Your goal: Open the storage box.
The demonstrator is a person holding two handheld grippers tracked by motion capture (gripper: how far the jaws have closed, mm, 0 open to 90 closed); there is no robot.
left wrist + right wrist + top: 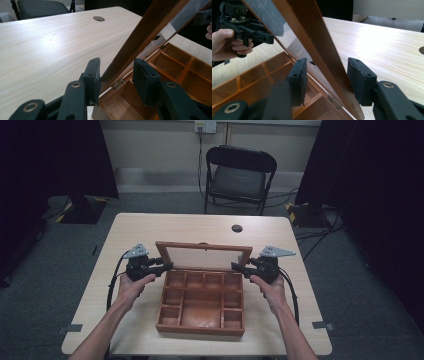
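Observation:
A wooden box (199, 328) with several compartments sits mid-table, its glass-paned lid (204, 246) standing open and tilted back. My left gripper (167, 266) is at the lid's left edge, and my right gripper (236, 266) is at its right edge. In the left gripper view, the left gripper (117, 71) is open, its jaws straddling the lid's side rail (142, 37) just above a hinge (117, 84). In the right gripper view, the right gripper (327, 72) is open around the opposite rail (312, 32), with gaps on both sides. The left gripper (268, 38) shows beyond the glass.
The light wooden table (150, 227) has a cable hole (237, 228) behind the box. A black folding chair (240, 175) stands past the far edge. Cables lie on the floor at the right, and dark curtains flank both sides.

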